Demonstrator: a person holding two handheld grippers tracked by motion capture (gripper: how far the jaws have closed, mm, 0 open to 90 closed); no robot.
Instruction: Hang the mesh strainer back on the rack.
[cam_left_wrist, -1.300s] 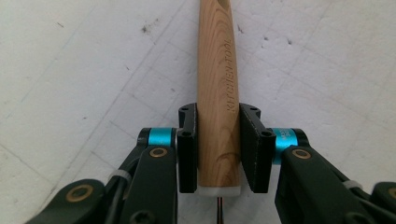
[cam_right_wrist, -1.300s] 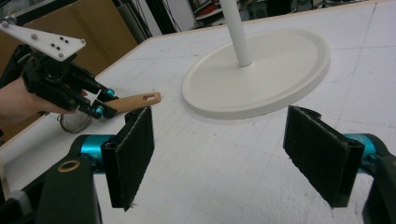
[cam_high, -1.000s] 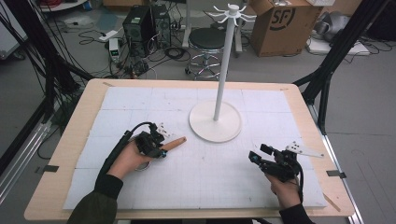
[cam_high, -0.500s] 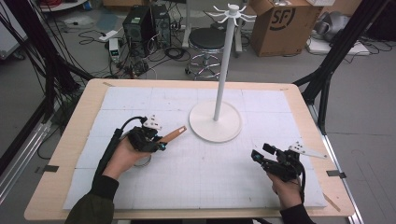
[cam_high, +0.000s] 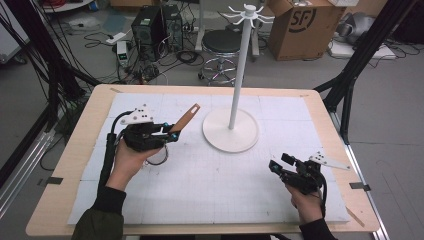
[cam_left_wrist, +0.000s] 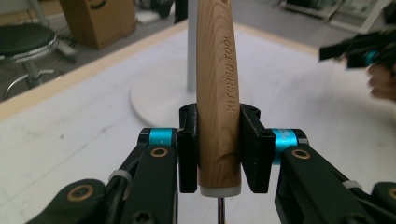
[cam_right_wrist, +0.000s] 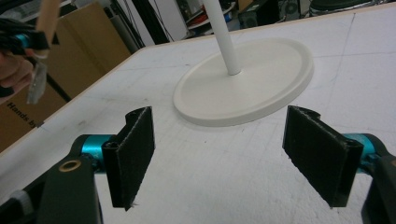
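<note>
Over the white-matted worktop (cam_high: 150, 200), beside the white hook stand (cam_high: 231, 130), the left claw (cam_high: 172, 134) has risen since a second ago, lifting the clamped wooden-handled kitchen tool (cam_high: 186, 119) clear, seemingly for hanging; the right claw (cam_high: 278, 164) rests wide and empty. The left gripper view reads "KITCHEN TOOL" on the handle (cam_left_wrist: 217, 93); the right gripper view shows a metal end (cam_right_wrist: 36, 84) below.

Left gripper (cam_high: 172, 134) raised, jaws clamped; right gripper (cam_high: 280, 166) low, jaws wide apart.

wooden-handled kitchen tool (cam_left_wrist: 217, 88) | lifted off table | handle tilted up | held
</note>
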